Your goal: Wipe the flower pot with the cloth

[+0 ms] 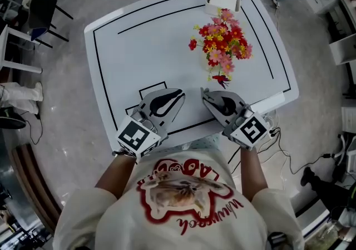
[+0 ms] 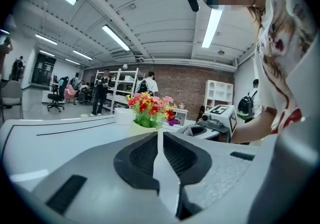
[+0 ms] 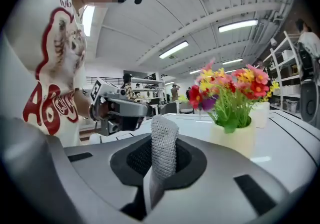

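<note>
Two grippers at table [image 1: 139,54] near edge. R gripper [image 3: 161,157] clamped on grey mesh cloth [image 3: 165,135]; L gripper [image 2: 159,142] shut, empty. Flower pot [image 3: 241,140] upright, just ahead-right of R gripper, farther from L; R should lead

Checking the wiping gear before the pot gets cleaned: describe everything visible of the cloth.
The cloth is grey fabric with a waffle-like knit, folded into a narrow strip. It stands upright between the dark pads of the right tongs, which are shut on it. Its rounded fold pokes above them and its lower end runs down the slot. Only the tongs touch it. It hangs apart from the pale flower pot.
</note>
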Available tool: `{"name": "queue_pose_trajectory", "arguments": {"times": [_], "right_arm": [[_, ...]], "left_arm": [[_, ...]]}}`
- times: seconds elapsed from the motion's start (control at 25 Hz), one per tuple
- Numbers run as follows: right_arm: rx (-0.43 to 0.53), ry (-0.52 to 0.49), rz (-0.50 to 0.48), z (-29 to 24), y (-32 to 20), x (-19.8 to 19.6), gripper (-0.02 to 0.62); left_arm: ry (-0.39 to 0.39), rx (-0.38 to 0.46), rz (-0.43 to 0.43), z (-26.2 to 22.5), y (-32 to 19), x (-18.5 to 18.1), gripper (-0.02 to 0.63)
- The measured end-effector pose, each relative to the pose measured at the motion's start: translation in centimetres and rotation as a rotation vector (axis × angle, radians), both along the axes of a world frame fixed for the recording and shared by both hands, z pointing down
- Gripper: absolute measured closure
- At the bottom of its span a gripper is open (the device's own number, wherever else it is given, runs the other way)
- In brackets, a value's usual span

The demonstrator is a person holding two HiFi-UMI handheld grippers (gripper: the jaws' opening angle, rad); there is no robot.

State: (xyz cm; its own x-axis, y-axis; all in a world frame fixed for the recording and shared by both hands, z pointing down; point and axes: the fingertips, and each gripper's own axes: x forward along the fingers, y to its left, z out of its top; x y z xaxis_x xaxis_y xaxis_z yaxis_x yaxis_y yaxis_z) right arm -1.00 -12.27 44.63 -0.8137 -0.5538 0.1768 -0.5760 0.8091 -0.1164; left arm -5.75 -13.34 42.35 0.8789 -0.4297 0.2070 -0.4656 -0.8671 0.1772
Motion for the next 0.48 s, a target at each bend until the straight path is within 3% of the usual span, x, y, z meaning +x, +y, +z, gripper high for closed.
{"name": "queue_pose_trajectory", "arguments": {"times": [0.08,0.16,0.24,0.36,0.48], "right_arm": [[0.019,-0.054,-0.012,-2.4,0.8,-1.0,0.571],[0.048,-0.096,-0.027,-4.9,1.0,-1.6,0.571],[0.083,-0.129,-0.062,-7.2,0.9,-2.3,0.571],[0.125,-0.170,-0.160,-9.7,1.2,-3.8,0.571],[0.147,-0.204,-0.262,-11.6,1.6,-5.4,0.571]], "left_arm": [[0.008,0.007,0.113,-0.1,1.4,0.4,0.553],[0.015,0.008,0.206,-0.4,2.4,0.8,0.440],[0.039,0.003,0.267,-1.3,2.8,1.1,0.380],[0.049,0.045,0.343,-2.9,3.2,1.8,0.330],[0.024,0.128,0.406,-4.4,3.4,2.6,0.325]]}}
